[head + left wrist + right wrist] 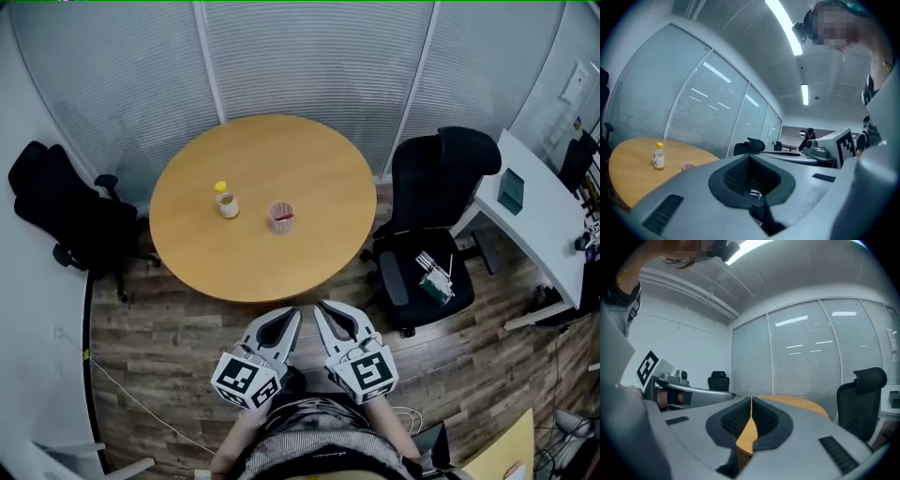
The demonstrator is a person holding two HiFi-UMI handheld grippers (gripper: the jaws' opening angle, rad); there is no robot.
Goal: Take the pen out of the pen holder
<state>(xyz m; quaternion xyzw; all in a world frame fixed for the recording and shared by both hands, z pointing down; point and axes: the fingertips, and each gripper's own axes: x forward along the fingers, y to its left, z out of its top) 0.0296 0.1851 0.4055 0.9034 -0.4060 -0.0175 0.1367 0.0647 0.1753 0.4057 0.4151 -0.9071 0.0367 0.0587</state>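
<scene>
The round table (pixel 309 169) bore a pink holder (pixel 281 217) near its middle, with a yellow-capped bottle (pixel 226 201) just to its left, apart from it. A reddish streak at the holder's mouth looked like the pen (pixel 285 217), which sat inside; it was too small to tell more. Both grippers hung side by side off the table's near edge, well short of the holder. The left gripper (pixel 289 319) had its jaws together at the tips with nothing between them. The right gripper (pixel 328 314) was likewise closed and empty, with only a thin slit between its pads. A black chair (pixel 436 225) stood to the right of the table, beside a white desk (pixel 539 225), and another chair (pixel 66 211) stood to the left.
</scene>
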